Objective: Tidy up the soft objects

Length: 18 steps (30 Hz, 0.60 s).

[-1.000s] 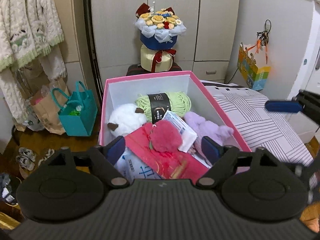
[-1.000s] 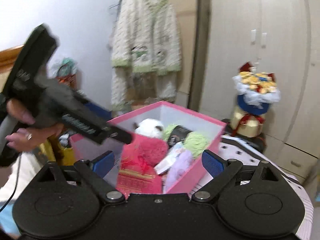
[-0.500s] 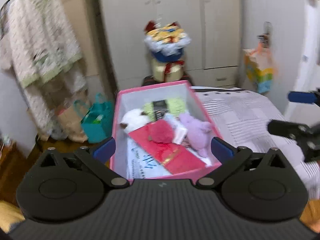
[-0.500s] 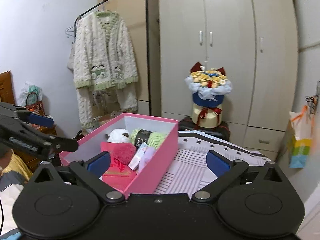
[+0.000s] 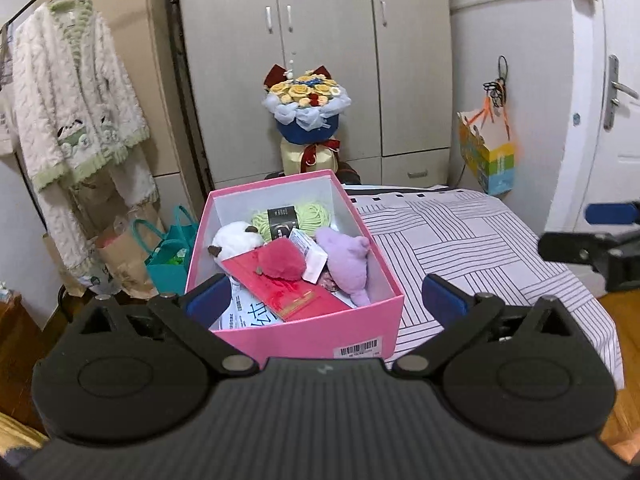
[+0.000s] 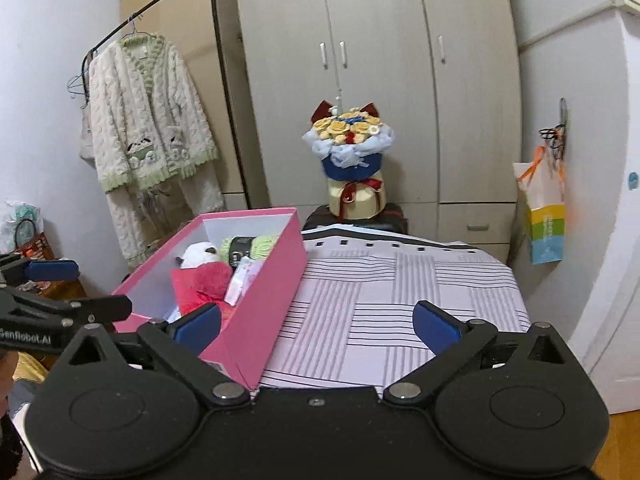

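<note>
**Both tongs empty, pink box in front of the left ones**

The pink box (image 5: 320,336) stands on the striped bed cover (image 5: 460,248), at the bed's left edge. In the left wrist view it sits in the lower centre of the frame, directly ahead of the left tongs (image 5: 327,297), whose jaws stand wide apart w/ nothing between the pads. The box's long axis runs away from the camera, toward the wardrobe (image 5: 320,40) in the upper centre. In the right wrist view the same box lies in the lower left, so it is off to the side of the right tongs (image 6: 318,324); these are also spread wide and empty, facing mostly bare bed cover. Judged from this, the left hand is nearer to the contents and is better lined up.

Inside the box, approx. from far end to near: a green yarn skein (image 5: 294,216), a white plush (image 5: 234,238), a red pompom (image 5: 280,258) on a red flat packet (image 5: 296,300), and a purple plush (image 5: 348,258).

Writing:
- Yarn band is black w/ small print, not readable.
- Barcode sticker (image 5: 359,349) on the box's near wall, digits too small.
- Large blue characters on the white bag (image 5: 248,316) under the packet, only partly visible.
- "Genrobot.AI" on the left tongs' body, at the left edge of the right wrist view.
</note>
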Motion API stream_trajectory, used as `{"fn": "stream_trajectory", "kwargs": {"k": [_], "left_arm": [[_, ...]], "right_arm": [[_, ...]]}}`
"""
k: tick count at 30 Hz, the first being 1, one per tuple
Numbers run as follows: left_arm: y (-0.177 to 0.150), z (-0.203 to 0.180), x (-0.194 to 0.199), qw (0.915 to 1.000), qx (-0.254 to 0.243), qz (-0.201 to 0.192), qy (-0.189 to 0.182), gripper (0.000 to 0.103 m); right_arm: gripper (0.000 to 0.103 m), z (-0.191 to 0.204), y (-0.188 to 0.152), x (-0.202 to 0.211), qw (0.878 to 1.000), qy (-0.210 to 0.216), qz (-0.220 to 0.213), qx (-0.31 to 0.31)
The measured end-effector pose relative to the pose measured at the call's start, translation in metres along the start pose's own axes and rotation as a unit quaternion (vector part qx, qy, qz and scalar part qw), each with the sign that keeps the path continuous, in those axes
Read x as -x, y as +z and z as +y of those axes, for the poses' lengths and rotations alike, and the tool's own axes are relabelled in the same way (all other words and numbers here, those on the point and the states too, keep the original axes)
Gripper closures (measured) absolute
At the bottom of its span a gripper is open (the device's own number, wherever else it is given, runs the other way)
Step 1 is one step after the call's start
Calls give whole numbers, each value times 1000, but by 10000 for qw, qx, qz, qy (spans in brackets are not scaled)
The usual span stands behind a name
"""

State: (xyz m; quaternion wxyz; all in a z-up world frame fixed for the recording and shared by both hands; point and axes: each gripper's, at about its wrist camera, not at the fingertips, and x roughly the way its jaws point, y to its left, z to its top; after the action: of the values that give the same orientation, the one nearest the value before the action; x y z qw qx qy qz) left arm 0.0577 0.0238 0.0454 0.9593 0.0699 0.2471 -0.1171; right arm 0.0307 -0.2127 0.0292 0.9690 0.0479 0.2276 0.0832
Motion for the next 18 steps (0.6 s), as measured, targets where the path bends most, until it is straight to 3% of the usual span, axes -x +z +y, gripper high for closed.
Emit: {"fn": "stream_trajectory", "kwargs": {"k": [8, 18], "left_arm": [[-10, -7, -13, 9992, 59, 103, -378, 0], [-26, -18, -20, 9989, 252, 128, -369, 0]], "right_arm": [[0, 4, -22, 5, 9971, -656, -53, 375], [0, 5, -37, 9, 9941, -1006, 1, 415]]}}
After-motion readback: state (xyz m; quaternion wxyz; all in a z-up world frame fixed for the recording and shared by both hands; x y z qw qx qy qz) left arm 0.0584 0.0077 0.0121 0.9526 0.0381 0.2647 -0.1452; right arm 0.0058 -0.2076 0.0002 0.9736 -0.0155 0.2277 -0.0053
